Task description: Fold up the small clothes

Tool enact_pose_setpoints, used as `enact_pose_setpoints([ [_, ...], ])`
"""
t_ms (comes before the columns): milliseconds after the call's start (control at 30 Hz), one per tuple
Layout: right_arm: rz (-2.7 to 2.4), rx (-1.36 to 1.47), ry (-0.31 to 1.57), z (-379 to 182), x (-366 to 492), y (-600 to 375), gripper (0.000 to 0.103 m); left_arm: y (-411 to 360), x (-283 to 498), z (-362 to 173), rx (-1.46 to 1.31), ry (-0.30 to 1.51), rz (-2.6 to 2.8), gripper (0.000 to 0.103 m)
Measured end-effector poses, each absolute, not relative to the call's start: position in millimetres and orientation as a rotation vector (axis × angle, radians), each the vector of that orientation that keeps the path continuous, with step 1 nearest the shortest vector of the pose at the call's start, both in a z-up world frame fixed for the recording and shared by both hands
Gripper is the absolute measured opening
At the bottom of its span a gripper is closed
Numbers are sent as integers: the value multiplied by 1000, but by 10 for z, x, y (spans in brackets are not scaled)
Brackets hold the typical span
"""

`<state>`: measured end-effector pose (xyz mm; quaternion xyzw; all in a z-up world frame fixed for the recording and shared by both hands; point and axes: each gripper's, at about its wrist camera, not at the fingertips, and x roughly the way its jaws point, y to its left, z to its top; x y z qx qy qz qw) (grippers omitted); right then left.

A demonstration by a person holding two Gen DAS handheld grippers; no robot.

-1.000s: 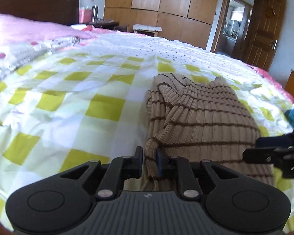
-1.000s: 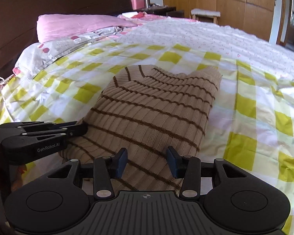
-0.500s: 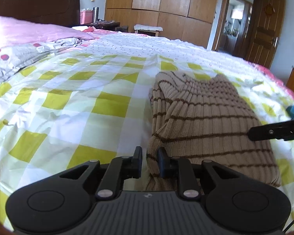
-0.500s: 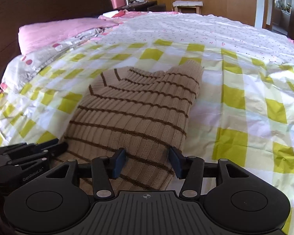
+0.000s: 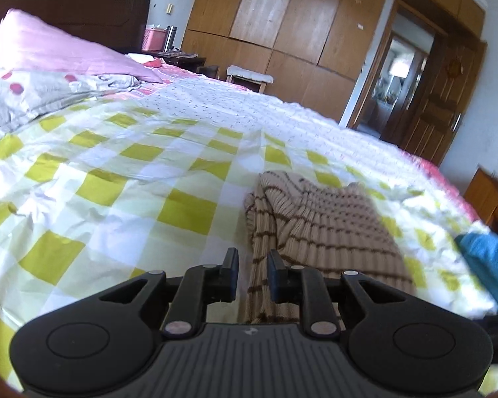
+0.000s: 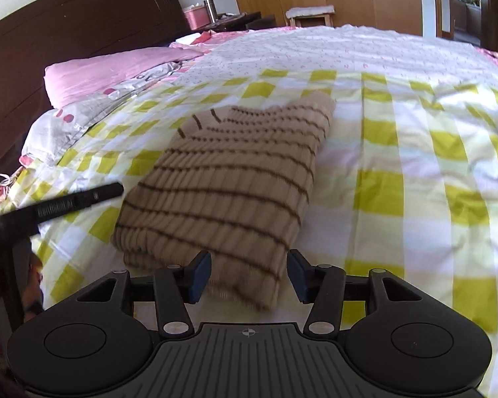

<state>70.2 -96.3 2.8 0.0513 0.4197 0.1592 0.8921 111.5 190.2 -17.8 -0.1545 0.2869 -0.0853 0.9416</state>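
A tan ribbed knit garment with brown stripes (image 6: 235, 179) lies folded on the yellow-and-white checked bedsheet (image 6: 398, 179). It also shows in the left wrist view (image 5: 318, 229). My right gripper (image 6: 249, 275) is open and empty, above the garment's near edge. My left gripper (image 5: 252, 273) stands slightly open with the garment's left edge seen between the fingers; I cannot tell whether it touches the cloth. The left gripper also shows from the side in the right wrist view (image 6: 83, 197), left of the garment.
A pink pillow (image 5: 59, 49) and a dark headboard (image 6: 66, 33) are at the left. A blue cloth (image 5: 488, 258) lies at the right of the bed. Wooden wardrobes (image 5: 298, 26) and a door (image 5: 438, 99) stand beyond the bed.
Both grippers have pulled back and lifted away from the garment. The left gripper has opened slightly. The garment lies flat on the bed.
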Motion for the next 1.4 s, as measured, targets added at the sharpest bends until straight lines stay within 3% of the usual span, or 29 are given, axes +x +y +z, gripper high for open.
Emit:
enact_pose_setpoints([
  [233,328,80,874,-195,760,-832,51,1687,1125,-316,-266,641,-225,27],
  [267,312,65,881,-211,789,-803,39,1642,1134,-356,-240,655,-212,27],
  [300,290,39,902,-223,821,-778,18,1609,1144,-386,-202,671,-189,27],
  [400,258,-18,915,-161,828,-813,10,1630,1139,-433,-148,697,-153,27],
  [667,236,-51,992,-252,829,-904,10,1576,1107,-519,-106,739,-151,27],
  [767,262,25,968,-96,768,-1046,20,1683,1077,-467,-176,726,-164,27],
  [867,275,86,931,88,702,-1202,22,1758,1019,-325,-215,684,-173,27],
  [1000,282,147,852,248,759,-1315,45,1738,1047,-47,-202,594,-171,28],
  [1133,279,240,805,201,1051,-1313,52,1526,1363,97,-186,555,-233,40],
  [1333,288,308,831,-4,1471,-1223,62,1265,1840,-218,-100,630,-187,42],
  [1400,303,316,847,-85,1543,-1209,69,1353,1871,-356,-88,649,-150,48],
])
